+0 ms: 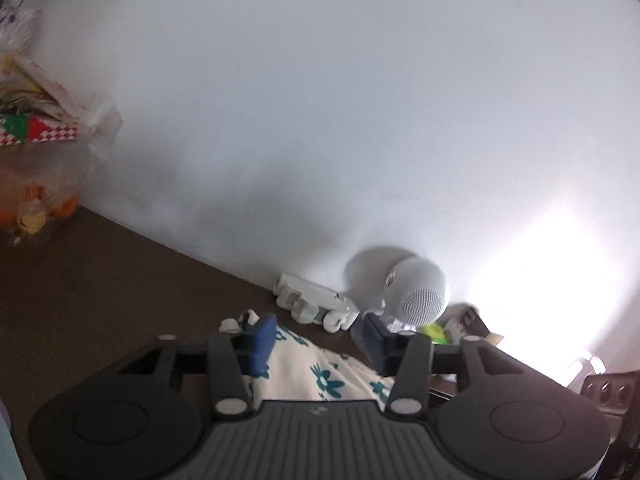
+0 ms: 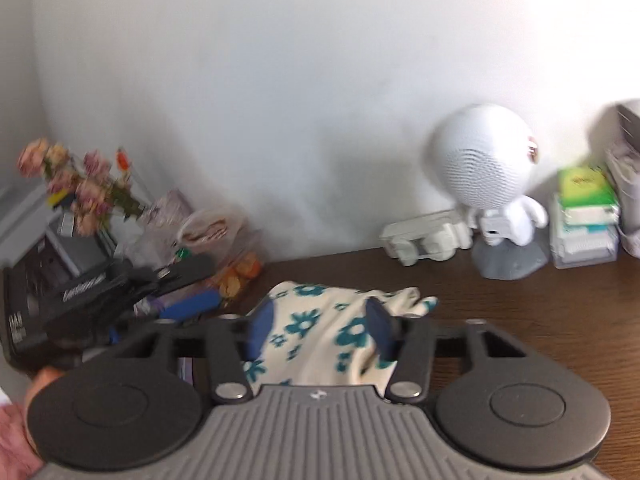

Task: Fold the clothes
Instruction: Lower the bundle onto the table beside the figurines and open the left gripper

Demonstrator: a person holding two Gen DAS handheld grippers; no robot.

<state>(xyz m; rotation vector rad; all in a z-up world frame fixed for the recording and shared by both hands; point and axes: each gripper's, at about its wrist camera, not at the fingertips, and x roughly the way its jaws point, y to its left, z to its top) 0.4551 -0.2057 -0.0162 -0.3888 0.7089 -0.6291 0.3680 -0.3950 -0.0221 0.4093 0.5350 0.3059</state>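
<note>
Cream garment (image 2: 320,332) with teal flower print, soft knit-looking cloth, bunched and rumpled rather than flat, lying on the dark wooden table (image 2: 540,320), one crumpled end (image 1: 244,320) trailing toward the wall

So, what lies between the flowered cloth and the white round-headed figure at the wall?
In the right wrist view, bare brown table separates the flowered cloth from the white figure. A white block toy sits beside the figure, left of that stretch.
</note>
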